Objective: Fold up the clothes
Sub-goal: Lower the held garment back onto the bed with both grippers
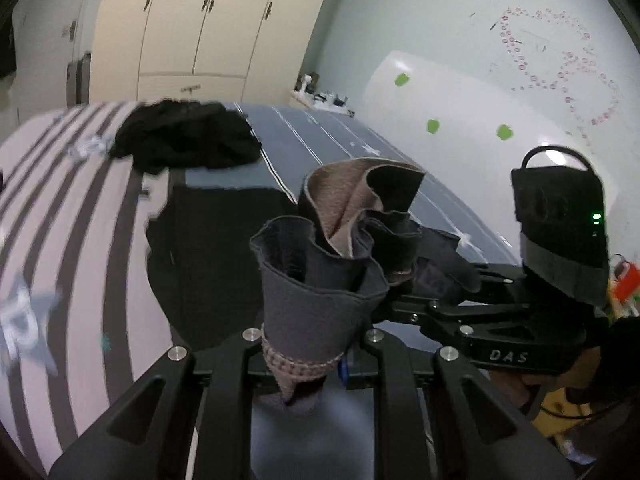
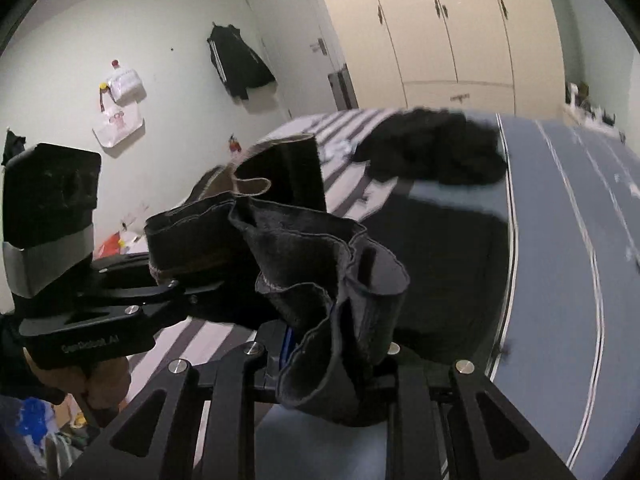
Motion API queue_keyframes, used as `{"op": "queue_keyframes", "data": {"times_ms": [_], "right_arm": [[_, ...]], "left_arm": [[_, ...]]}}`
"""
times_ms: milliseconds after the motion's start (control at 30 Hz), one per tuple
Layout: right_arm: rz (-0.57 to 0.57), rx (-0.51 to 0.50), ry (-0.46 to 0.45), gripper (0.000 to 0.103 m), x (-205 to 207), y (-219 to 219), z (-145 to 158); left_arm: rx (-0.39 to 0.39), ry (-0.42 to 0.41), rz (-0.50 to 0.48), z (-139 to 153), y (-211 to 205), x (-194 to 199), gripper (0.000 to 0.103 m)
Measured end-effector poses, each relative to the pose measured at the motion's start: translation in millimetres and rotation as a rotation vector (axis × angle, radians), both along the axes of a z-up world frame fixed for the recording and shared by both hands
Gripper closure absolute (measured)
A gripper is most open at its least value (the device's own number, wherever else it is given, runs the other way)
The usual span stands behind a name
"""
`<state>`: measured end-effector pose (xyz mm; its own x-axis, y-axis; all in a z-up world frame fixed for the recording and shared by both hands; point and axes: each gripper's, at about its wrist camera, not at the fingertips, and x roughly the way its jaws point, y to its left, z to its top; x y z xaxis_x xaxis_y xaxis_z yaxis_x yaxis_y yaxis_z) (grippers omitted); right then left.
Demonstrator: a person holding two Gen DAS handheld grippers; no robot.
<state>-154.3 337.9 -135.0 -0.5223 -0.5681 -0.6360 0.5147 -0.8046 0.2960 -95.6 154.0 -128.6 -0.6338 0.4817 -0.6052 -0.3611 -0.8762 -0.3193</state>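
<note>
Two hand-held grippers are being held close together above a bed, and one dark grey garment (image 1: 320, 280) is being bunched between them. At the bottom centre of the left wrist view, the left hand-held gripper (image 1: 304, 356) is being pressed together on a gathered fold of that garment, whose ribbed brown hem is showing at the pinch. At the bottom centre of the right wrist view, the right hand-held gripper (image 2: 332, 364) is likewise being closed on the dark grey garment, with ruffled edges rising above the fingers. Each tool is being seen from the other's camera, at the frame's side.

Beyond the tools, a second dark cloth (image 1: 216, 256) is lying flat on the bed (image 1: 72, 240), just below the raised garment. Further back, towards the top centre, one crumpled black pile (image 1: 184, 136) is resting near the bed's far edge. Open striped bedding is lying to the left and open blue bedding to the right in the left wrist view.

Farthest away, a cream wardrobe (image 2: 452, 28) is standing against the wall, and one black jacket (image 2: 236, 60) is hanging at upper left of the right wrist view.
</note>
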Motion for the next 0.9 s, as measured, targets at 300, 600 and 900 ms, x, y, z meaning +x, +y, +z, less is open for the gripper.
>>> {"op": "queue_keyframes", "data": {"times_ms": [300,600,900], "right_arm": [[-0.054,-0.035,-0.135,0.082,128.1,-1.2,-11.1],[-0.132,0.011,-0.121,0.08,52.1,9.1,-27.5],[-0.252,0.046,-0.265,0.08,-85.5,-0.8,-68.9]], "left_arm": [[-0.044,-0.11,-0.046,-7.3,9.9,76.2,0.089],[-0.074,-0.117,0.059,-22.6,20.8,-23.8,0.086],[-0.057,-0.232,0.294,-75.1,15.4,-166.1,0.086]]}}
